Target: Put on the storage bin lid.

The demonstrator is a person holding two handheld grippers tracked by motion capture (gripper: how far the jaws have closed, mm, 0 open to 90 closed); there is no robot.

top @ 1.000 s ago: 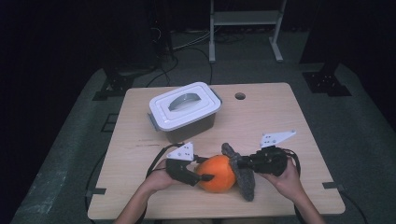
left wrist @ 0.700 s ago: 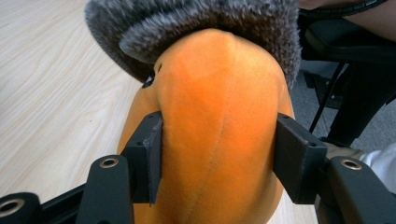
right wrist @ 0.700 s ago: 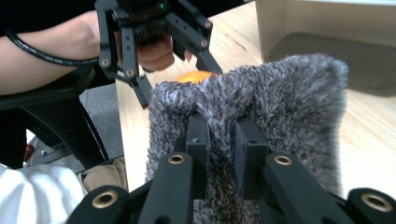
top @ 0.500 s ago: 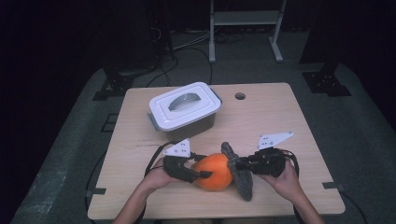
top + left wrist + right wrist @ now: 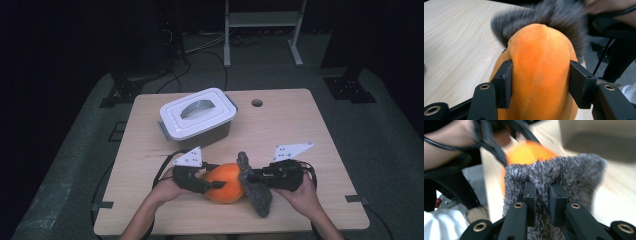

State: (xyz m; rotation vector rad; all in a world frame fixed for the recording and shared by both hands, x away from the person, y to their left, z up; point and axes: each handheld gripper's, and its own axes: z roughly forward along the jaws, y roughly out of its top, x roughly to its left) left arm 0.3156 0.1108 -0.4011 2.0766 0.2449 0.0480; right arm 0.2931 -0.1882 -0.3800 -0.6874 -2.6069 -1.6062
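Left gripper view: left gripper (image 5: 540, 83) clamps orange plush (image 5: 540, 72); right gripper (image 5: 541, 197) pinches grey fuzz (image 5: 554, 173), near table's (image 5: 320, 130) front edge. Pull apart slowly, both grips firm.

Round orange plush (image 5: 226, 183), soft and seamed, near the table's front edge; fuzzy grey fabric piece (image 5: 255, 186) touching its right side, draped downward

Container: a grey plastic box (image 5: 200, 131) with a white lid and a recessed handle sat on the table, upper left of centre in the high view.
Table: light wood (image 5: 290, 130), with a round hole (image 5: 257, 103) near its far edge.
Background: a white metal frame (image 5: 262, 20) stood on the floor, top centre.
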